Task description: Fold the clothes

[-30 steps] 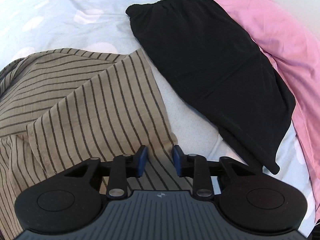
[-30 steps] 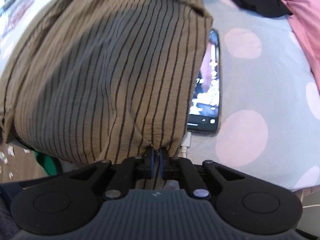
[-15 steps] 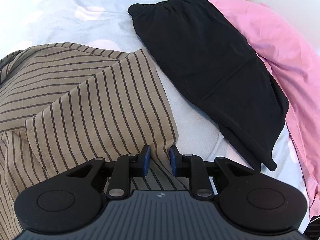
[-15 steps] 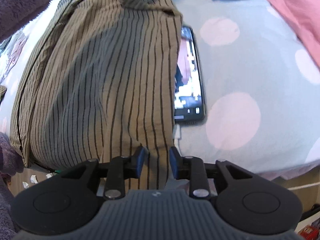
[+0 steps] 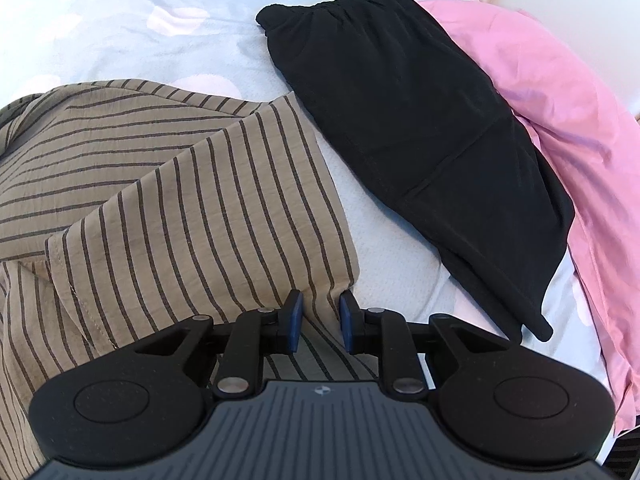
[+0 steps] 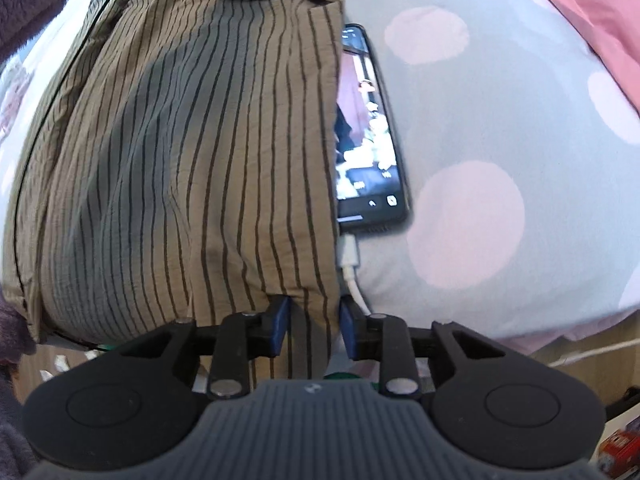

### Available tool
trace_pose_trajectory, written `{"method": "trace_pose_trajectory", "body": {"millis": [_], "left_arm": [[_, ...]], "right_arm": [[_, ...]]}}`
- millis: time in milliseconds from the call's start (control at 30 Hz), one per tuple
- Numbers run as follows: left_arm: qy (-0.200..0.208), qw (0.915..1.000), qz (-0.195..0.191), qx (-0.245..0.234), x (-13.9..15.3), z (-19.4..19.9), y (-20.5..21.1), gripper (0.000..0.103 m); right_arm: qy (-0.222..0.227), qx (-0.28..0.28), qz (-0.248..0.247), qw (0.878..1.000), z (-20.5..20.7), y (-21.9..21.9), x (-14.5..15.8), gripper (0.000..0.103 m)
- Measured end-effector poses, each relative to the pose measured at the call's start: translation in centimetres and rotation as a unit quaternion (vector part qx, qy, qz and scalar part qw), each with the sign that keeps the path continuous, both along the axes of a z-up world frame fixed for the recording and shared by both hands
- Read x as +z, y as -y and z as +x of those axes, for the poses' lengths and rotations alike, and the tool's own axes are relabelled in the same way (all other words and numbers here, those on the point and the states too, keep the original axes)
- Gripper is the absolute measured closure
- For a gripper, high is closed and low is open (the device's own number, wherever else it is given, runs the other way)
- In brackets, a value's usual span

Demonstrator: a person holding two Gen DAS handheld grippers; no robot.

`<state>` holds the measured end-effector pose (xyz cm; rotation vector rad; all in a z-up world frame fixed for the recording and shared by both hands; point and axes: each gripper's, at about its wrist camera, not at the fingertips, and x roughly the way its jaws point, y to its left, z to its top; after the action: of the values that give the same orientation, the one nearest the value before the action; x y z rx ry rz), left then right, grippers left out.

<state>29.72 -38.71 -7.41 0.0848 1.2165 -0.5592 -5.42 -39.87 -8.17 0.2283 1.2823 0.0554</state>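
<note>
Striped shirt: tan with dark stripes, laid on the dotted bedsheet; a folded-over panel is seen on top, its hem running diagonally across the left wrist view.
Left gripper: fingers spread, a corner of the shirt lying between the blue pads; no pinch is seen.
Right gripper: fingers spread wider, the shirt's lower edge hanging between them; the cloth is not clamped.
Shirt axis: in the right wrist view the long axis is seen running away from the camera, stripes parallel to it; the far end lies near the top of that view.
Edges, right view: the shirt's right edge overlaps the left side of a phone; the near bed edge is seen just right of the gripper, with floor below.
Open room: bare sheet is seen to the right of the phone, up to a pink quilt.
Left view only: a black garment lies beside the shirt, a strip of sheet between them; its far side rests against the pink quilt.
Right view only: the phone, lit, with a white charging cable plugged into its near end.
</note>
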Motion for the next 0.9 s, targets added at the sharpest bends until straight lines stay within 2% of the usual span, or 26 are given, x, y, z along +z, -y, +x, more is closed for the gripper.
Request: {"method": "trace_pose_trajectory", "body": {"millis": [33, 67, 133, 300, 500, 700, 767, 900], "left_arm": [[0.004, 1.0, 0.001, -0.001, 0.1, -0.1, 0.1, 0.088], [0.008, 1.0, 0.002, -0.002, 0.1, -0.2, 0.2, 0.09], [0.013, 0.9999, -0.003, -0.006, 0.4, -0.4, 0.1, 0.099], [0.011, 0.9995, -0.03, -0.006, 1.6, -0.3, -0.7, 0.102], [0.016, 0.9936, -0.111, 0.014, 3.6, 0.1, -4.2, 0.103], [0.015, 0.9793, -0.194, 0.055, 5.3, 0.2, -10.6, 0.103], [0.014, 0.9714, -0.225, 0.074, 5.6, 0.1, -13.3, 0.103], [0.022, 0.9527, -0.282, 0.11, 5.4, -0.3, -19.1, 0.103]], "right_arm": [[0.003, 0.01, -0.006, 1.0, -0.1, -0.4, 0.2, 0.086], [0.007, 0.019, -0.007, 1.0, 0.0, -0.8, 0.5, 0.101], [0.017, 0.042, -0.02, 0.999, 0.0, -1.9, 1.3, 0.101], [0.047, 0.085, -0.053, 0.994, -1.0, -3.9, 4.4, 0.102], [0.092, 0.128, -0.057, 0.986, -2.6, -6.1, 8.2, 0.101], [0.109, 0.204, -0.039, 0.972, -1.5, -11.5, 9.6, 0.101], [0.11, 0.234, -0.034, 0.965, -1.7, -13.2, 10.1, 0.101], [0.104, 0.287, -0.029, 0.952, 0.6, -17.3, 9.4, 0.101]]}}
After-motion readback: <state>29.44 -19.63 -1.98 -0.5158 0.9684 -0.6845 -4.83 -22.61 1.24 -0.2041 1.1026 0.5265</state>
